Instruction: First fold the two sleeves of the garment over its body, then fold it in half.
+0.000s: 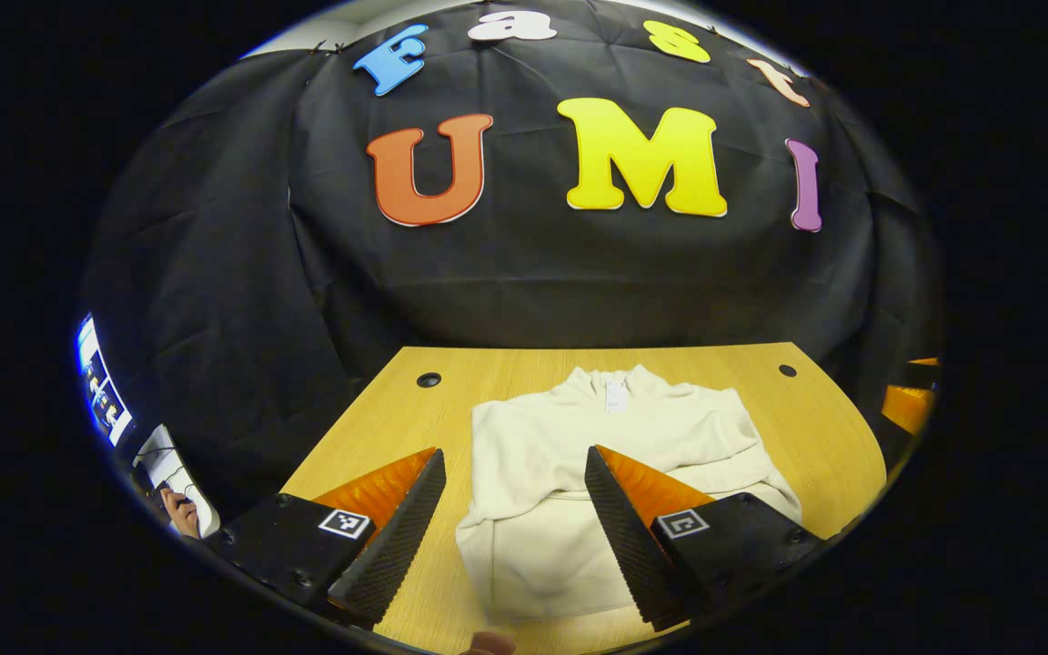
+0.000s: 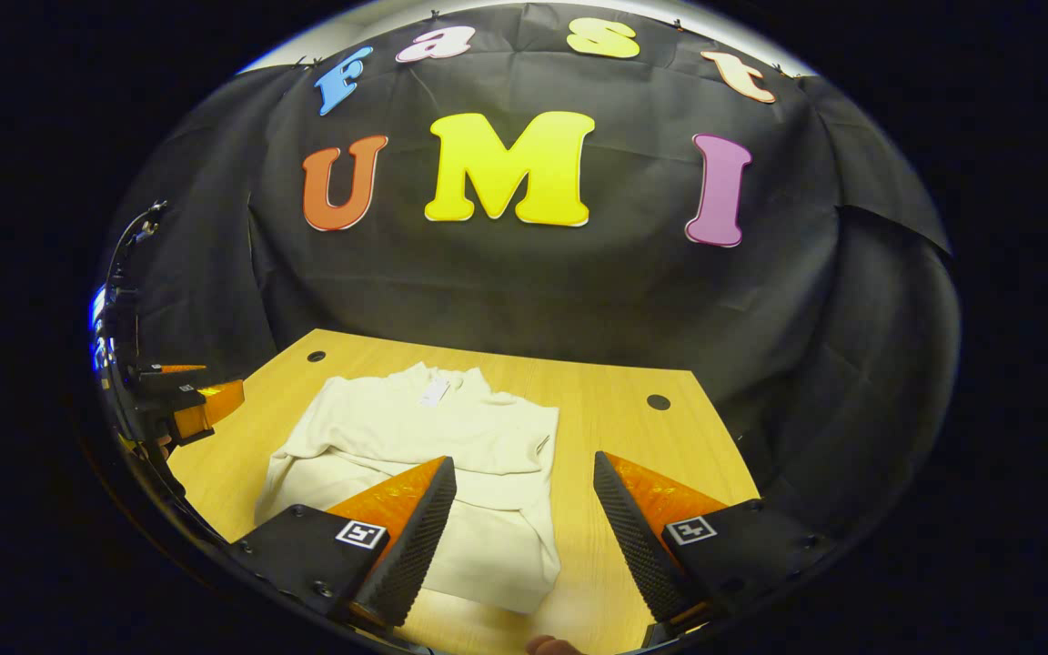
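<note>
Garment: cream garment [image 1: 597,473] lay on the wooden table [image 1: 378,428], both sleeves over its body, neck label [image 1: 616,397] toward 12 o'clock
Left gripper [image 1: 515,523]: fingers apart, above the near hem, holding nothing
Right gripper [image 2: 524,528]: fingers apart, over the garment's right edge
Left gripper view: screens [image 1: 101,382] at 9 o'clock
Right gripper view: the other gripper at 9 o'clock, table holes [image 2: 658,401]

1. The garment [image 1: 579,473] is soft, matt, cream cloth with a slightly fleecy look, lying in gentle creases.
2. A small, smooth label [image 1: 616,397] sits at its collar.
3. The surface [image 1: 378,428] is light wood-grain board, smooth with a faint sheen, set with dark round holes [image 1: 428,379].
4. The booth wall [image 2: 524,282] is matt black cloth, wrinkled.
5. The gripper jaws bear rough, finely ridged pads [image 2: 419,537].
</note>
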`<move>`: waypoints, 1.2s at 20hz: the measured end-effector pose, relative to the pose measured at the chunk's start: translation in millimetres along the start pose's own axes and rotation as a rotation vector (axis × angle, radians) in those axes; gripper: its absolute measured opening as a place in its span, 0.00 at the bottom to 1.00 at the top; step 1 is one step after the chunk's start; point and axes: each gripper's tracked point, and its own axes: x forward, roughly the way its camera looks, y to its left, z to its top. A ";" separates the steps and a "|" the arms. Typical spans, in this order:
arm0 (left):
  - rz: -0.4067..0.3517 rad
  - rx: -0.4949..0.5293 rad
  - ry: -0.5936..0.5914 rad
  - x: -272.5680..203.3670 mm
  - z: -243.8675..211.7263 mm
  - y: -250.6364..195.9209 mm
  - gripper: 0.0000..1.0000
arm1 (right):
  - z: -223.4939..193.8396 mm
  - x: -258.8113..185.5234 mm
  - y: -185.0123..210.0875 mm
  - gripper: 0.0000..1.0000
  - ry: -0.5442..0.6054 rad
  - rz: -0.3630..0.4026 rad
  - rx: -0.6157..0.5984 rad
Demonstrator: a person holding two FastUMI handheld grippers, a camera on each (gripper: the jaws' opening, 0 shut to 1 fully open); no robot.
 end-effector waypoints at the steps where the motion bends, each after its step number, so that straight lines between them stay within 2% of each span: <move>1: -0.003 -0.001 0.017 2.0 -6.5 2.7 0.98 | -7.1 5.8 1.7 0.95 0.020 -0.001 -0.004; 7: -0.032 -0.013 0.209 10.0 -80.6 3.5 0.98 | -63.1 24.1 6.9 0.95 0.182 -0.002 -0.005; 15: -0.017 -0.079 0.573 8.4 -199.6 9.3 0.99 | -166.9 40.7 -8.4 0.96 0.479 -0.052 0.011; 21: 0.008 -0.147 0.786 6.9 -246.6 27.9 0.99 | -221.0 51.6 -10.1 0.94 0.648 -0.063 0.063; 24: -0.002 -0.176 0.803 10.5 -239.2 30.8 0.98 | -240.6 57.4 -9.5 0.96 0.720 -0.078 0.093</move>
